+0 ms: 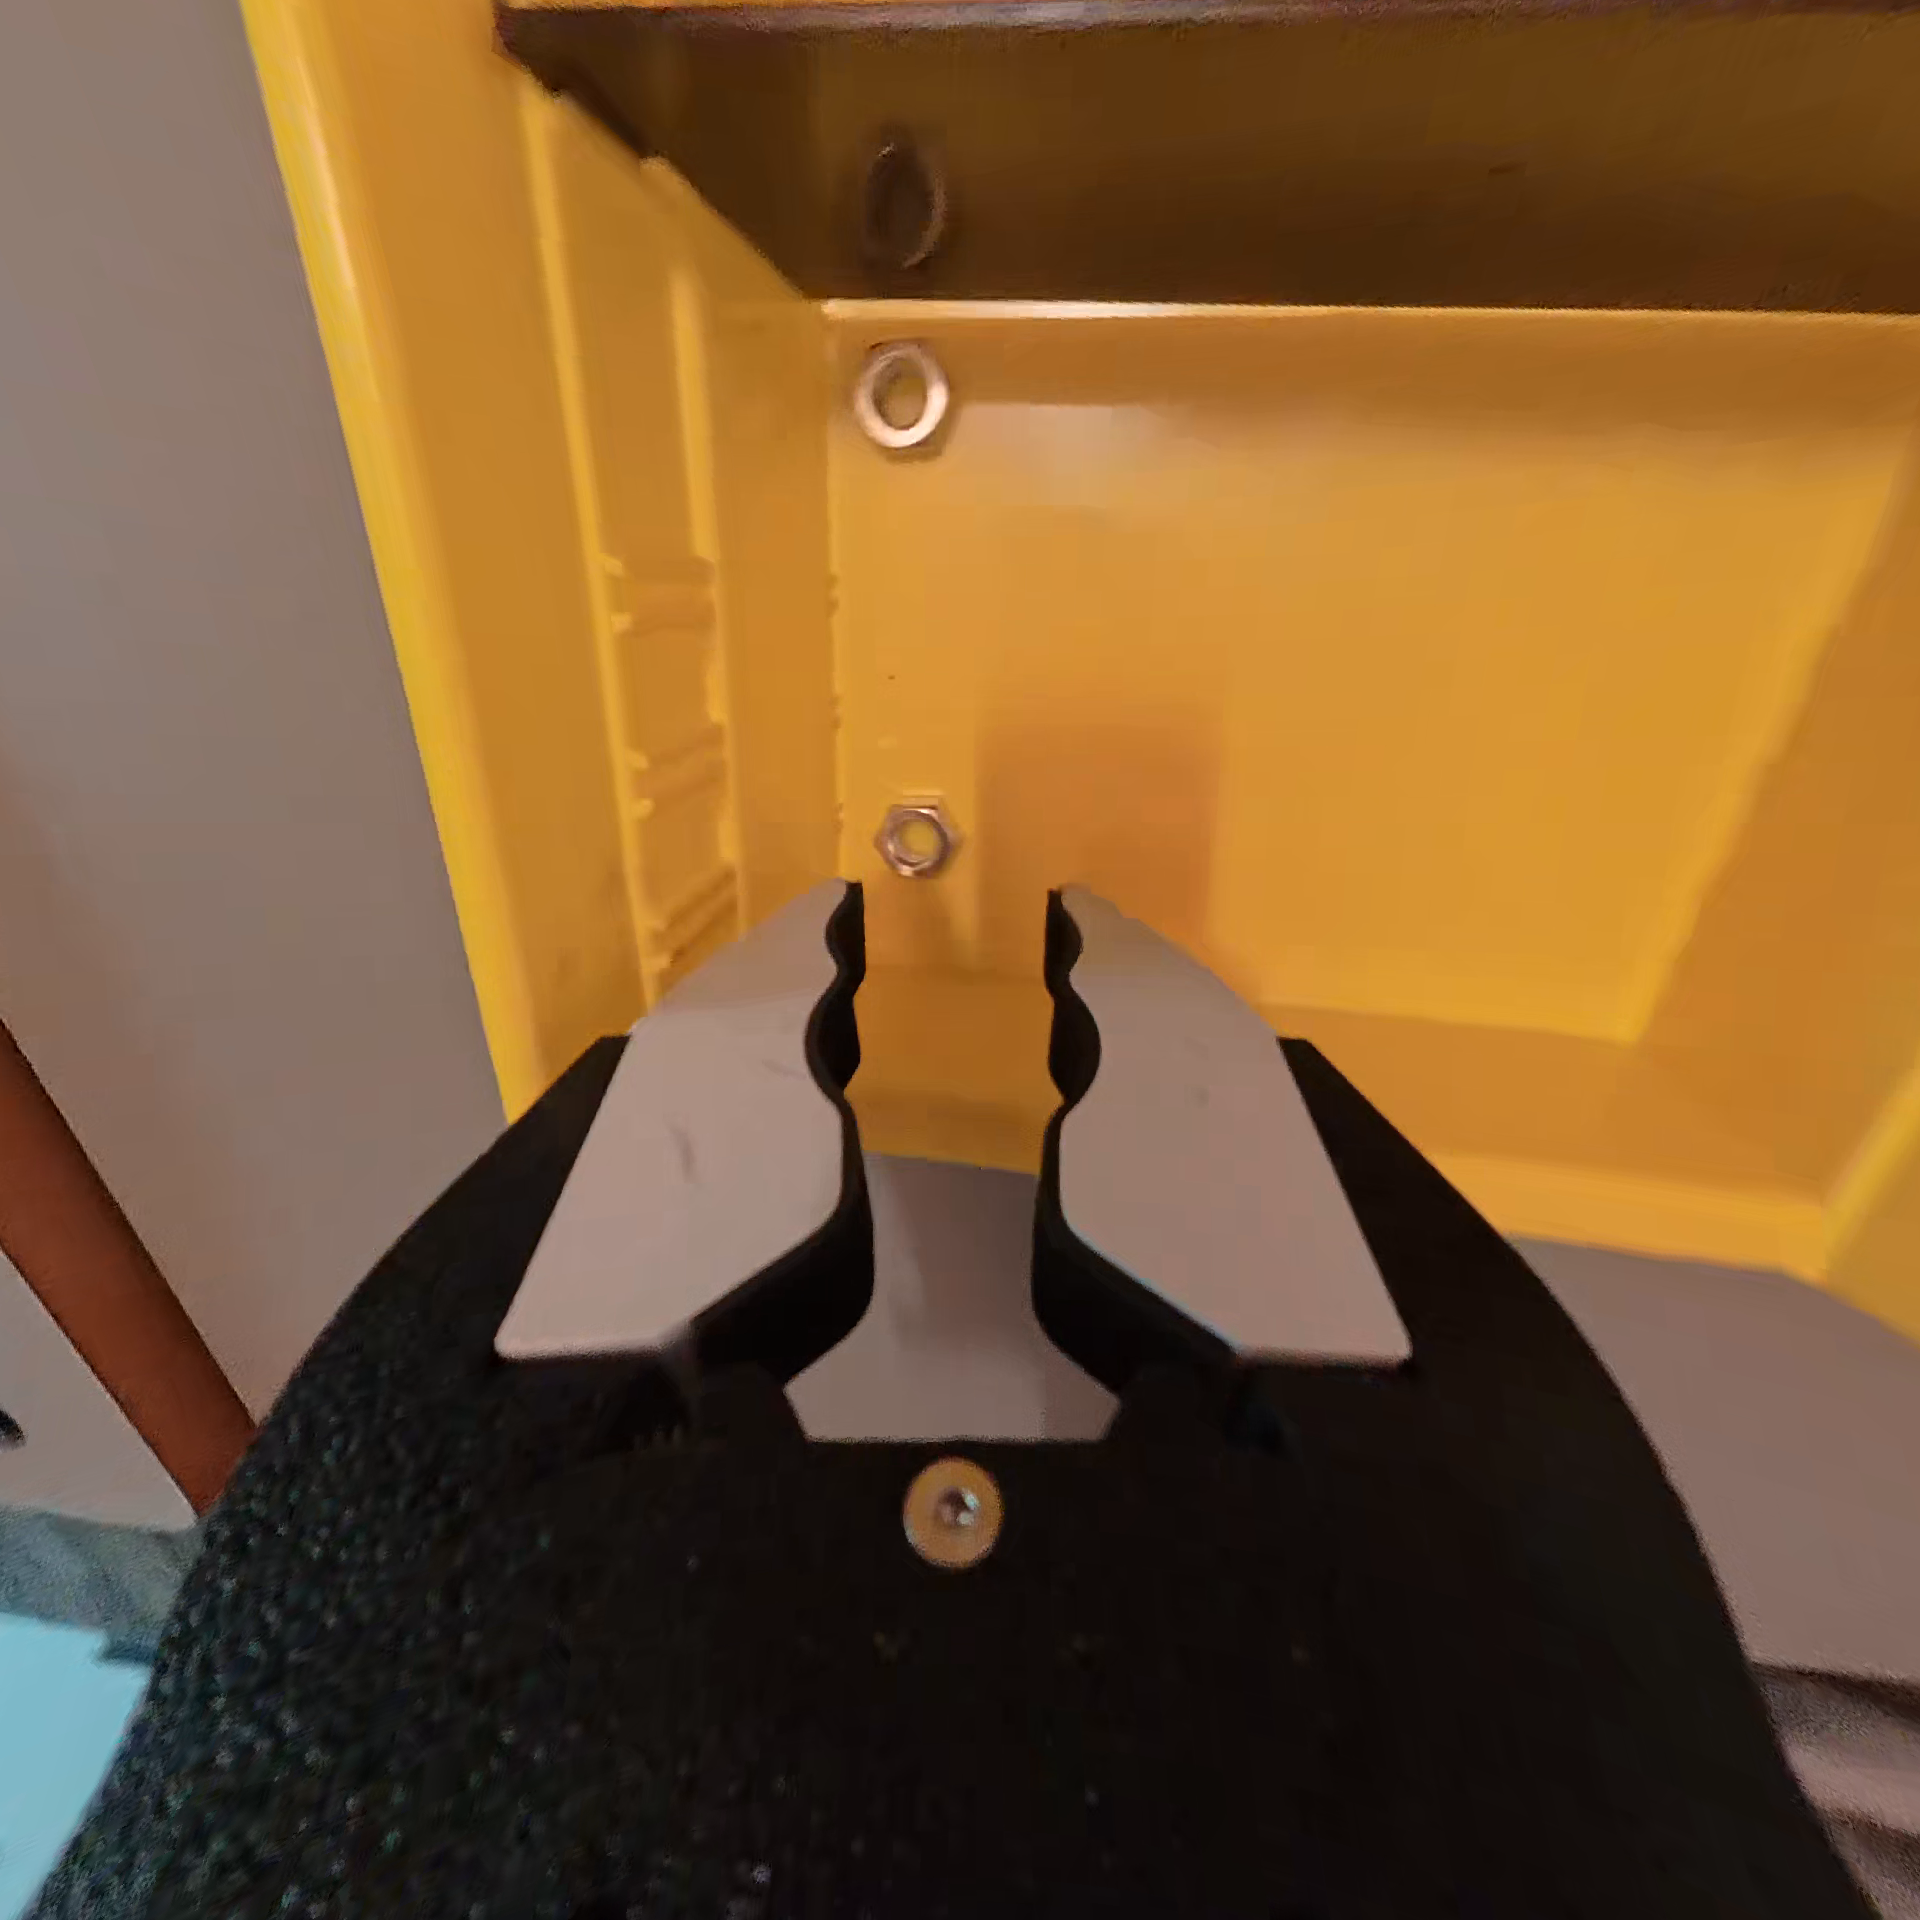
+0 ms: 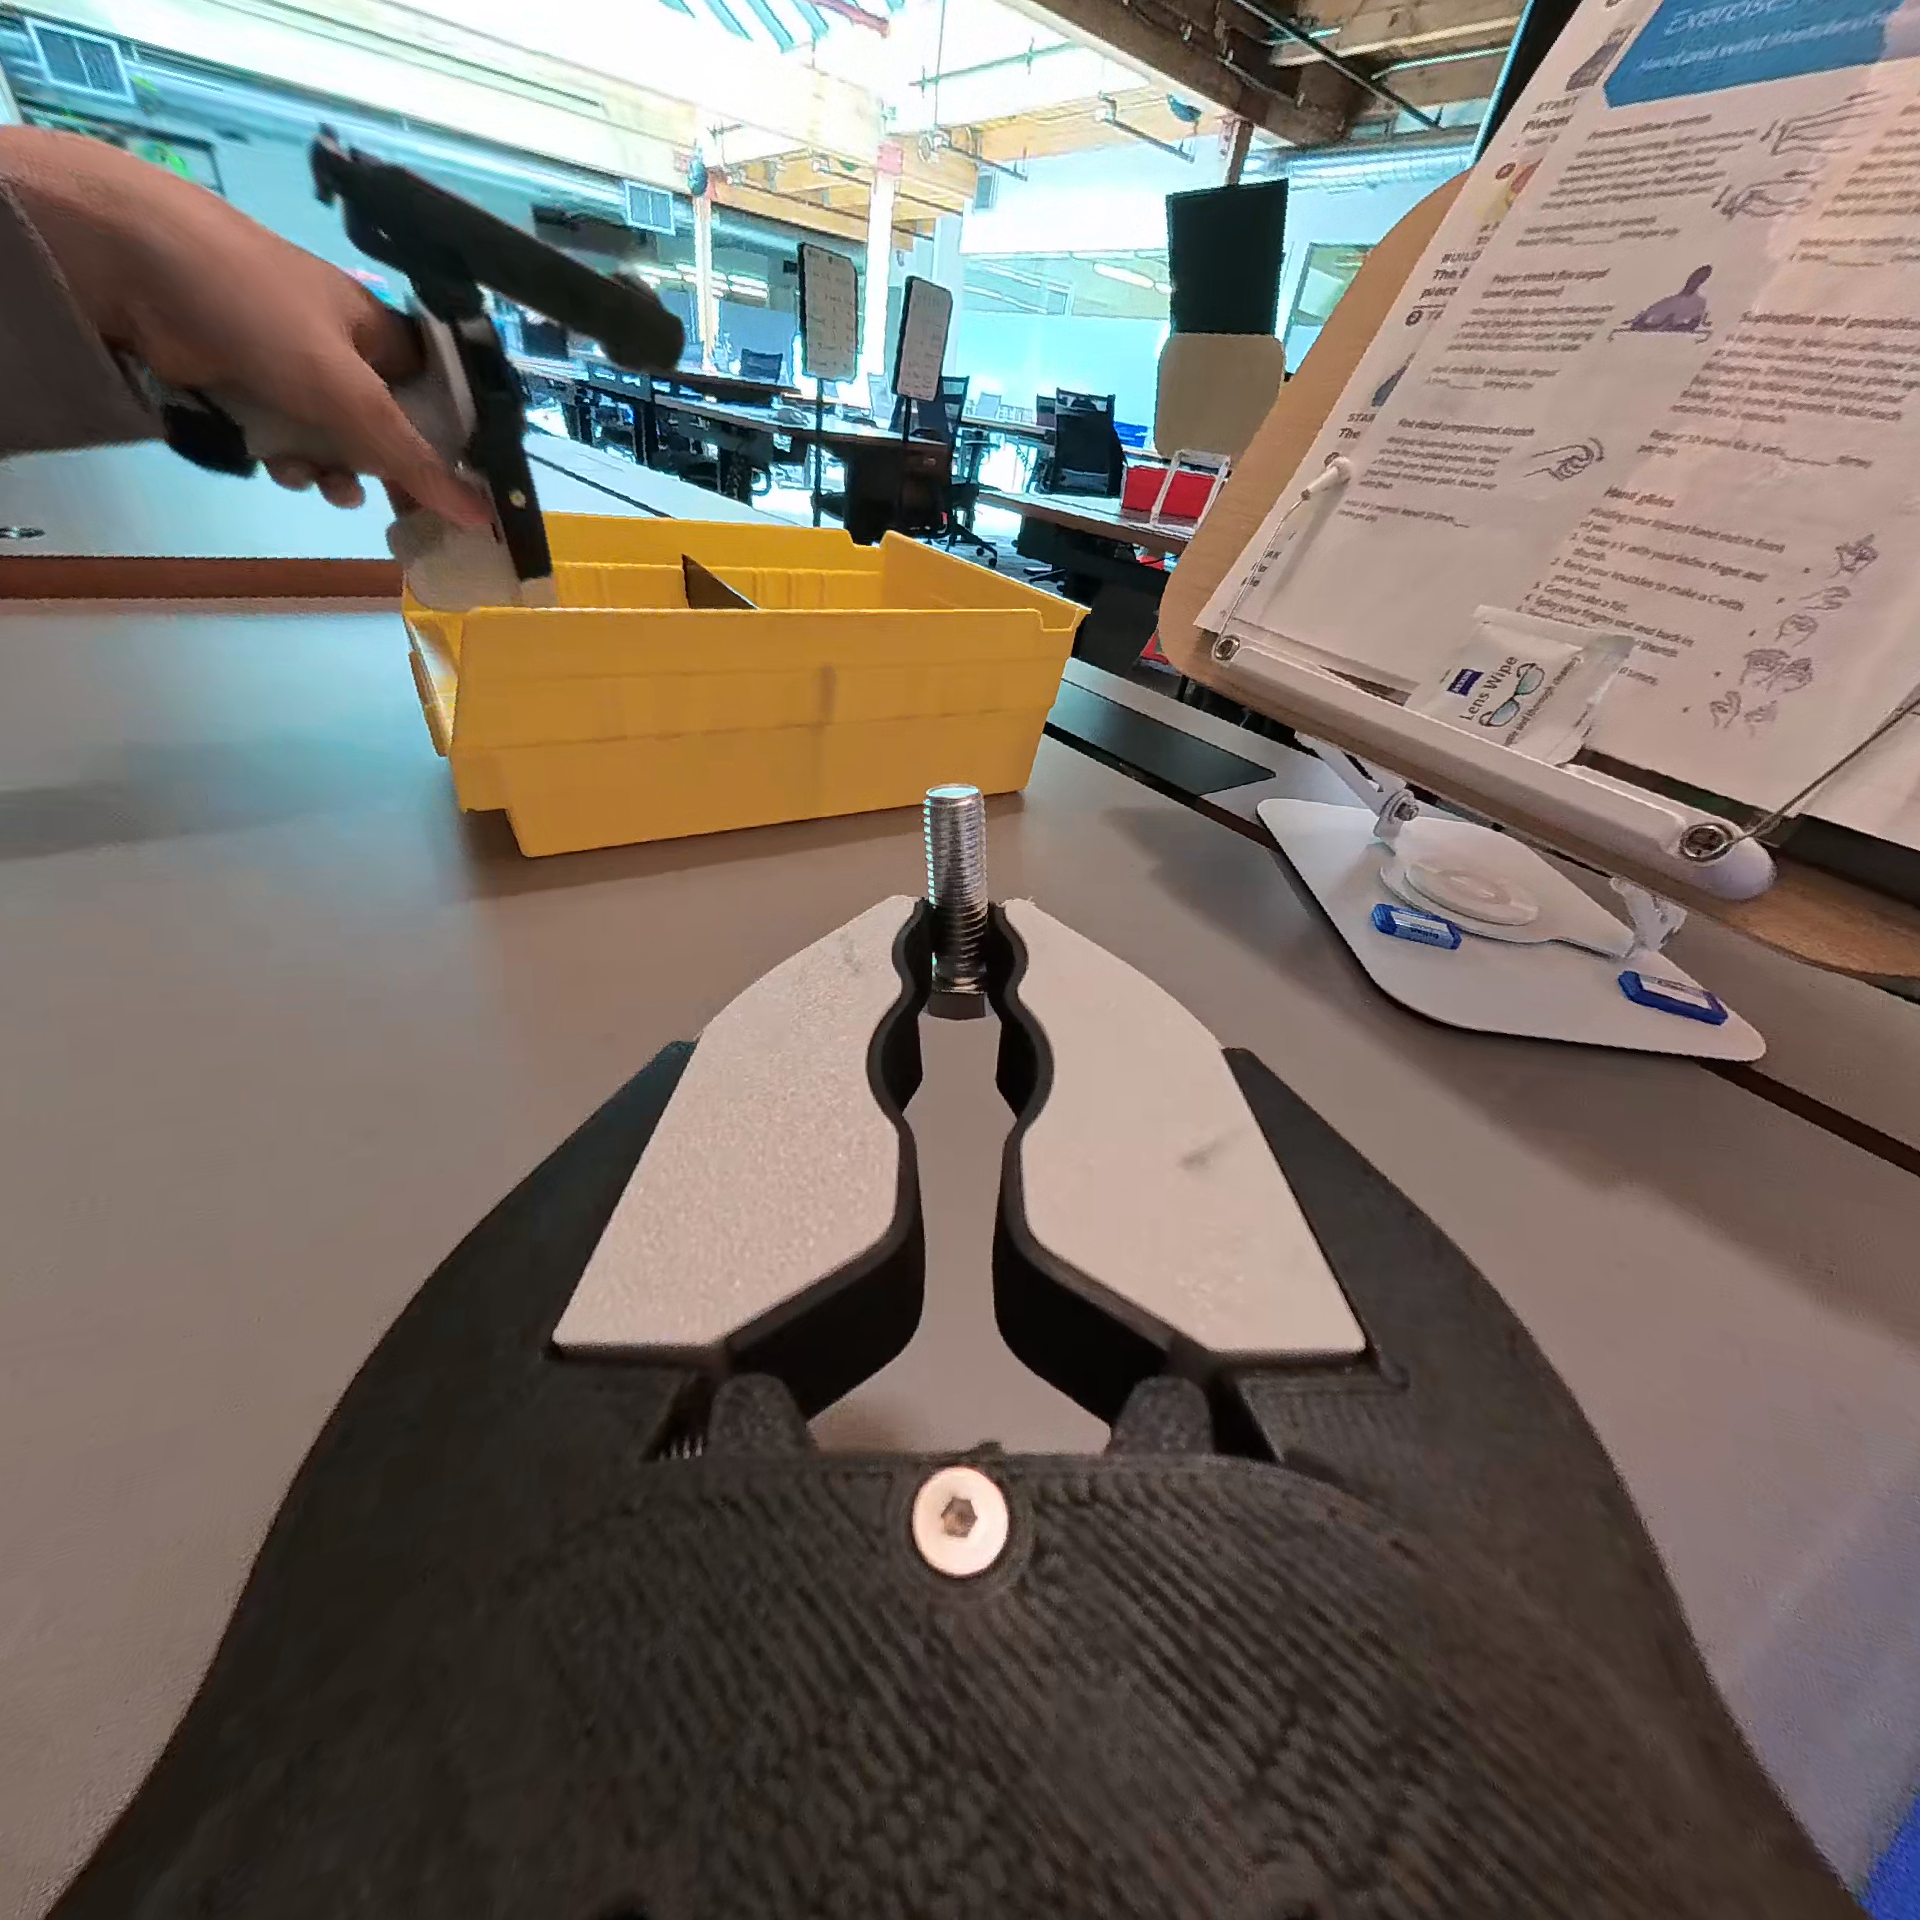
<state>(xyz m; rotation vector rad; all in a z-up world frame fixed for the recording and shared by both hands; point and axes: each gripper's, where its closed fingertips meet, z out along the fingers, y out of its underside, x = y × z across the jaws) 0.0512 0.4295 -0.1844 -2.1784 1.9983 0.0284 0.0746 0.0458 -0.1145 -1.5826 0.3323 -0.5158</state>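
Left gripper (image 1: 954,894): jaws parted, nothing btwn the pads; tips inside a yellow bin (image 1: 1351,675), pointing at its floor. In right wrist view it's held by a hand (image 2: 260,343), tips dipped over the bin's far-left corner.
Small nut (image 1: 918,840): silver hex, flat on bin floor, just past the left fingertip (image 1: 831,914), not touching, near the bin's left wall.
Bigger nut (image 1: 900,395): silver, same floor, farther in, close to a dark divider (image 1: 1143,208).
Right gripper (image 2: 958,914): closed on a bolt (image 2: 956,883), both pads pressed on the threads just above the hex head; threaded end sticks out past the tips.
Bin, right wrist view: sits on grey table (image 2: 260,987), ahead of the bolt & a bit left, apart from it.
Right side: tilted document stand (image 2: 1507,748) w/ printed sheets, white base on table.
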